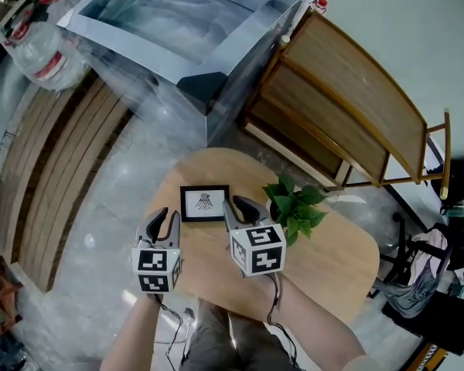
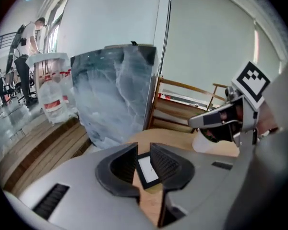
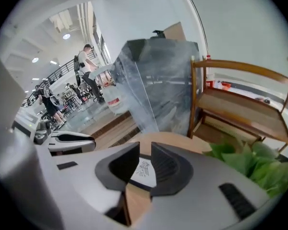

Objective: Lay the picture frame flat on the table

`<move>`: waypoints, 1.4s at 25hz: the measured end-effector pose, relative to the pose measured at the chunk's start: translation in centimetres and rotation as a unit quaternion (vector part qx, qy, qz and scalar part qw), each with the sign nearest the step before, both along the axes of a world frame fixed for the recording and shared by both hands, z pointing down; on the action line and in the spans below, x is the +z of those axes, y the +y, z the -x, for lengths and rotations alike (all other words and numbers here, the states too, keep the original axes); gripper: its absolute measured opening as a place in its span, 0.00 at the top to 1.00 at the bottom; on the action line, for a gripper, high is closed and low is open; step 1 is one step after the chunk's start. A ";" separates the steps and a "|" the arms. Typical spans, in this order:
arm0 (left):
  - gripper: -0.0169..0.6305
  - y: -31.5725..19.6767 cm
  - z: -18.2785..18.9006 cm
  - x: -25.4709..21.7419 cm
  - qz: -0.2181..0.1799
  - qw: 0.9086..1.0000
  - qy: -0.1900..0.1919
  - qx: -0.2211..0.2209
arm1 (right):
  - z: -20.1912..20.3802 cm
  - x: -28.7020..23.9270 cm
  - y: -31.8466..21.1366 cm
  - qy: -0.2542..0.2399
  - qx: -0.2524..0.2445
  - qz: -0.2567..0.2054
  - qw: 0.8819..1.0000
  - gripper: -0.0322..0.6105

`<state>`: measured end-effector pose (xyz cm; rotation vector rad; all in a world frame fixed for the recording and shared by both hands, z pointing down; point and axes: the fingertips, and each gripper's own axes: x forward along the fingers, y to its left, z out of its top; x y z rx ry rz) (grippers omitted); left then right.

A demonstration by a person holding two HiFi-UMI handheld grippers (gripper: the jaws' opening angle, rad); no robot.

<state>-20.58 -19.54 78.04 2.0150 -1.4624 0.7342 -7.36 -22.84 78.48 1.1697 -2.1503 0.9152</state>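
A small black picture frame with a white print appears to lie flat on the round wooden table, near its far edge. It shows through the jaw gap in the left gripper view and the right gripper view. My left gripper hovers at the frame's near-left corner, jaws a narrow gap apart and holding nothing. At the frame's right edge my right gripper is also slightly open and empty, a little above the table.
A potted green plant stands just right of the right gripper. Beyond the table are a wooden bench and a plastic-wrapped grey box. A person's arms reach in from the bottom edge.
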 end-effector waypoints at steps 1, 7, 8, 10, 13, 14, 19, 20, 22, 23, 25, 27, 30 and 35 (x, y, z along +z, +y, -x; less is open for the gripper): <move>0.86 -0.1 0.0 -1.8 -0.012 1.000 0.000 0.001 | -0.2 -1.8 -0.1 0.001 0.000 -0.013 1.000 0.87; 0.90 -0.2 -0.1 -13.8 -0.087 0.996 -0.017 0.021 | -1.1 -13.6 -0.1 0.001 -0.005 -0.098 0.995 0.89; 0.90 -0.1 -0.2 -15.9 -0.100 0.994 -0.019 0.024 | -1.2 -15.7 0.0 0.000 -0.008 -0.114 0.994 0.90; 0.91 0.1 -0.3 -20.2 -0.128 0.991 -0.020 0.027 | -1.2 -20.1 0.3 -0.002 -0.013 -0.146 0.989 0.91; 0.92 0.6 -0.7 -26.2 -0.167 0.985 -0.015 0.028 | -1.3 -26.5 0.8 -0.010 -0.017 -0.191 0.981 0.91; 0.92 0.9 -0.9 -28.3 -0.180 0.983 -0.013 0.029 | -1.4 -28.6 1.1 -0.013 -0.019 -0.205 0.979 0.91; 0.92 2.6 -2.2 -37.8 -0.248 0.968 -0.016 0.038 | -2.4 -38.9 2.9 -0.025 -0.021 -0.274 0.961 0.91; 0.92 3.0 -2.5 -39.5 -0.260 0.965 -0.017 0.040 | -2.7 -40.7 3.4 -0.027 -0.022 -0.287 0.957 0.91; 0.92 3.9 -3.0 -42.8 -0.288 0.956 -0.028 0.044 | -3.1 -44.1 4.4 -0.031 -0.024 -0.311 0.950 0.92; 0.92 4.4 -3.2 -44.5 -0.304 0.951 -0.035 0.048 | -3.2 -45.8 5.0 -0.033 -0.025 -0.323 0.945 0.92; 0.92 5.6 -3.4 -47.8 -0.331 0.941 -0.047 0.054 | -3.3 -49.0 6.1 -0.038 -0.029 -0.346 0.937 0.92; 0.92 6.9 -3.6 -50.5 -0.347 0.934 -0.053 0.061 | -3.6 -52.0 7.3 -0.042 -0.029 -0.366 0.929 0.92; 0.92 8.8 -4.3 -53.9 -0.360 0.929 -0.054 0.073 | -4.5 -55.6 9.3 -0.048 -0.024 -0.388 0.920 0.92; 0.92 12.0 -5.3 -58.5 -0.393 0.915 -0.050 0.075 | -5.5 -59.6 12.8 -0.053 -0.024 -0.405 0.912 0.92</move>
